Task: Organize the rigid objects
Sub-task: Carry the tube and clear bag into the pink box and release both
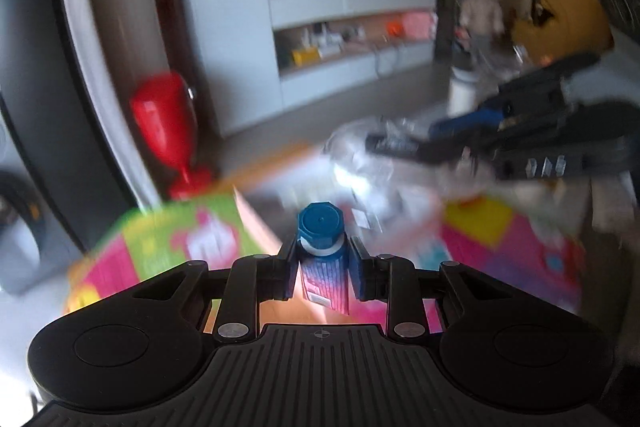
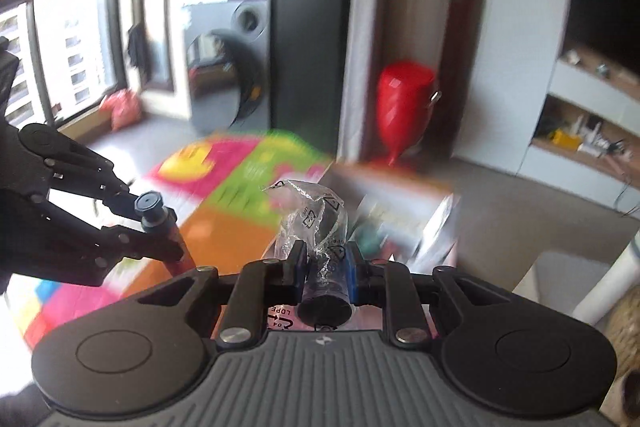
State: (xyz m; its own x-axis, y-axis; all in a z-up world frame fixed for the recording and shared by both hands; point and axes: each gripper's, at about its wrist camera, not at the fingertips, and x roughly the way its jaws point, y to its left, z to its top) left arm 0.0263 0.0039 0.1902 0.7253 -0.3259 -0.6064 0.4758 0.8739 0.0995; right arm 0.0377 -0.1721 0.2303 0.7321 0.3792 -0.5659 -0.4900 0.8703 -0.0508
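My left gripper (image 1: 321,263) is shut on a tube with a blue cap (image 1: 320,227) and a blue-to-pink body, held cap-forward above a colourful cardboard box (image 1: 168,247). It also shows in the right wrist view (image 2: 154,223), at the left. My right gripper (image 2: 325,259) is shut on a dark cylinder wrapped in a clear plastic bag (image 2: 316,223), held above the same box (image 2: 240,183). In the left wrist view the right gripper (image 1: 408,147) is at the upper right with crinkled clear plastic (image 1: 360,155) at its tips. Both views are motion-blurred.
A red goblet-shaped object (image 1: 168,123) stands on the floor by a wall, also in the right wrist view (image 2: 404,103). A washing machine (image 2: 228,67), shelves with small items (image 1: 344,39) and a person (image 1: 480,11) are behind. A woven basket (image 2: 624,339) is at right.
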